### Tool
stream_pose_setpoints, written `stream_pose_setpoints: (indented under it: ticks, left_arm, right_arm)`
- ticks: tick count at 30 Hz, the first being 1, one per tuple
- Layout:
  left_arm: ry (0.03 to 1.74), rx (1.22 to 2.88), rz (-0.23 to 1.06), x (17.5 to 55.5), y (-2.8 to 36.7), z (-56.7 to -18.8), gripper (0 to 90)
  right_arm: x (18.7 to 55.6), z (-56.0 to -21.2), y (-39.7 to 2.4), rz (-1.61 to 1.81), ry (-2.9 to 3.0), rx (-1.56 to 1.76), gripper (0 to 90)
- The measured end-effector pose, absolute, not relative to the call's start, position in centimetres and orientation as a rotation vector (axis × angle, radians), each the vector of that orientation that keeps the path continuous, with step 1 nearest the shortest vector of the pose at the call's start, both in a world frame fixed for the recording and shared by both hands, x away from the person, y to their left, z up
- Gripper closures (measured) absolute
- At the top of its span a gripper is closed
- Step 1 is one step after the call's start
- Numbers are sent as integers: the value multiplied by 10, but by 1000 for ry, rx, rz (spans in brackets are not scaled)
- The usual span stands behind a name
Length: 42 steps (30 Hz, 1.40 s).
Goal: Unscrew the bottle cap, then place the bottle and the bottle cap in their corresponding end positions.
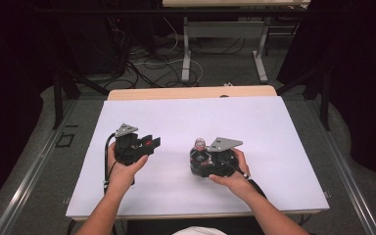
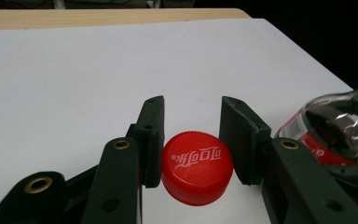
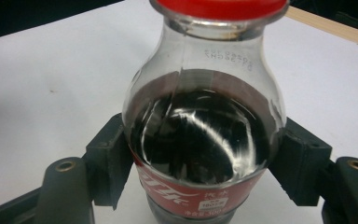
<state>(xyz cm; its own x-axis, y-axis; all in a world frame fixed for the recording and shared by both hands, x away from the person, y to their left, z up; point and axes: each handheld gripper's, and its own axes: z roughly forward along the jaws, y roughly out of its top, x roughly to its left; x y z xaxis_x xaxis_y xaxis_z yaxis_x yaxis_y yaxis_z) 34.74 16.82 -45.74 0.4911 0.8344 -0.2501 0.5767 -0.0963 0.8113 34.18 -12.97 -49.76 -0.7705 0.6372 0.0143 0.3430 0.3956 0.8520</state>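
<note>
A small cola bottle with dark drink and a red label stands upright on the white table sheet. My right gripper is shut on its body, one jaw on each side. In the high view the right gripper sits at centre right, with the bottle's neck rising above it. A red screw cap with white lettering sits between the jaws of my left gripper, which is shut on it. The left gripper is held to the left of the bottle, a short way apart from it.
The sheet covers a wooden table whose far edge shows. Beyond it on the floor are cables and the metal legs of another table. Dark curtains stand at both sides.
</note>
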Motion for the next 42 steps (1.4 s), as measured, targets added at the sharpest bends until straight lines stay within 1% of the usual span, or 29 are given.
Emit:
stream_pose_setpoints:
  ticks: [11,20,31,42]
  left_arm:
    - [1220,1736,358,349,190,-469,616]
    - [1235,1734,354,353,193,-476,616]
    - [1229,1755,348,355,191,-483,616]
    - [1237,1751,344,356,191,-487,615]
  right_arm:
    - [371,-491,-144,1292,2227,948,296]
    - [405,-487,-148,1255,2182,1018,296]
    - [437,-491,-131,1252,2152,1066,296]
    - [455,-505,-114,1257,2121,1096,295]
